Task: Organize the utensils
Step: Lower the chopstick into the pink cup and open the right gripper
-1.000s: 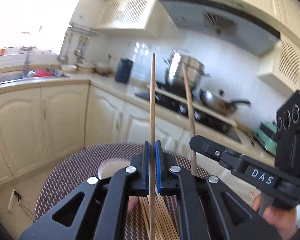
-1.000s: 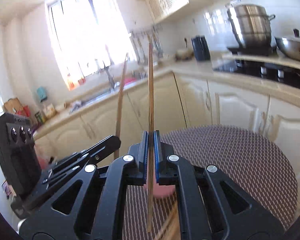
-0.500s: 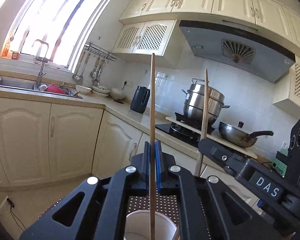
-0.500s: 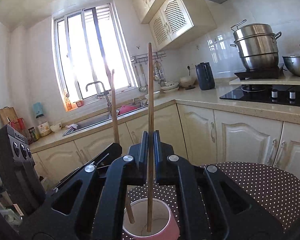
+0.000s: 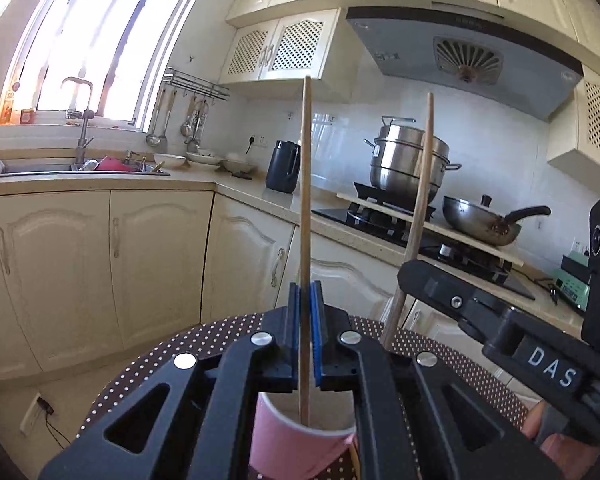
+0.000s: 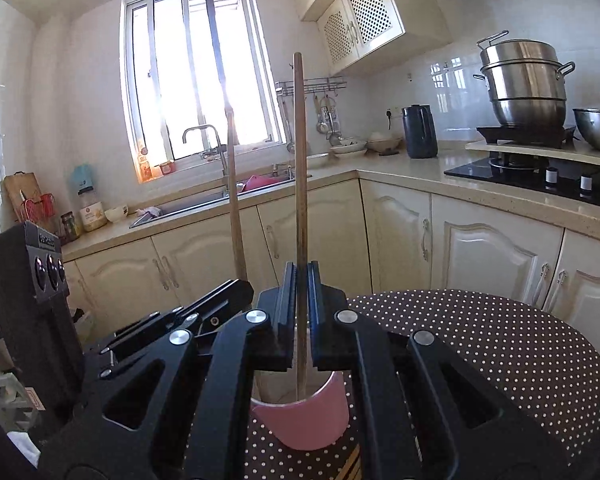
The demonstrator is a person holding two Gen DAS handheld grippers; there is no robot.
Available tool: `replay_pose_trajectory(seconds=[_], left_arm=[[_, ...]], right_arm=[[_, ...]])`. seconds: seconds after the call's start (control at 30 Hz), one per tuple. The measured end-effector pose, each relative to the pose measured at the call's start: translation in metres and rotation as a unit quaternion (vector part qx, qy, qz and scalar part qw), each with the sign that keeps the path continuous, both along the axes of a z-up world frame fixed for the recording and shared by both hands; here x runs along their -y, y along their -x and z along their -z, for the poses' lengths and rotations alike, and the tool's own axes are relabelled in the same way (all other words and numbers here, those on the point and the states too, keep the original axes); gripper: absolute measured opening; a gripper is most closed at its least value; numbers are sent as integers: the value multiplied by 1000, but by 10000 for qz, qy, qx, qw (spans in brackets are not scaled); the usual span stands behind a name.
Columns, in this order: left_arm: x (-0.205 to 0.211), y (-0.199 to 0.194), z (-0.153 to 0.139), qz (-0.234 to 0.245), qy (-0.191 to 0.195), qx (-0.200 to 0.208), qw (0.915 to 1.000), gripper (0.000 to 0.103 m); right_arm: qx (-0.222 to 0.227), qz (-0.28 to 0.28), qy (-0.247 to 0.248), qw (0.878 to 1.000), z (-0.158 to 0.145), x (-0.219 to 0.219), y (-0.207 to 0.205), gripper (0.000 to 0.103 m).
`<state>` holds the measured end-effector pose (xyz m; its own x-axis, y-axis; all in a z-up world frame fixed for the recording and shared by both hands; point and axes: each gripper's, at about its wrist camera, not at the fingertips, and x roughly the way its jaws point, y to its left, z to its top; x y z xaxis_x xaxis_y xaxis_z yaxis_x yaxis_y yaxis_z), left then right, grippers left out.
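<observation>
Since the earlier frames both grippers have sunk toward the pink cup [image 5: 296, 440], which now fills the lower middle of each wrist view where a second ago only the table mat showed. The left gripper [image 5: 306, 332] is clamped on an upright wooden chopstick [image 5: 306, 208], whose lower end already dips inside the cup's rim. The right gripper [image 6: 300, 320] pinches a second chopstick [image 6: 299, 200] the same way, its tip also within the cup.

Both sticks are held vertical, gripped low on the shaft, probably so that they drop straight into the narrow mouth and stand there rather than tip out. The cup stands on the dotted tablecloth [image 6: 500, 340], just under both sets of jaws, and more chopsticks seem to lie beside the cup's base, though only a striped sliver shows there.

White letters "DAS" [image 5: 550, 366] read on the right gripper's arm, seen to the right of the cup. Labels on the jars by the sink, well behind the cup, are too small to read.
</observation>
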<state>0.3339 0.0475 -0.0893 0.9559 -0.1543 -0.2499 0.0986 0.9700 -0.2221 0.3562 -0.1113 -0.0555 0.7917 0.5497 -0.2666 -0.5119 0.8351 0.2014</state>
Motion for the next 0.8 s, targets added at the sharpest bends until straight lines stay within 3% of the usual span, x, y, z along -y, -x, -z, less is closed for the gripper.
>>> replay_pose_trajectory(seconds=[0.3,0.53,0.6,0.63,0.73,0.8], left_arm=[[2,17,14,74,-266,-538,9982,6],[-4,35,9,-68,-428,-603,9972,8],[-4,41,6,-139,-517,-590,9968,21],[-5,45,4,-188,-556,-568,9967,35],[-6,58,-4,-250,-581,-430,9971,40],[-5,65,-9,-280,-622,-403,9969,42]], right_arm=[[-458,44,227,9987,26,-5,14,6],[-754,43,93,9971,31,-5,23,7],[-784,65,52,9969,28,-4,27,7],[-778,86,40,9969,26,-3,30,8],[-736,130,31,9972,19,0,39,17],[-665,163,39,9976,13,1,46,29]])
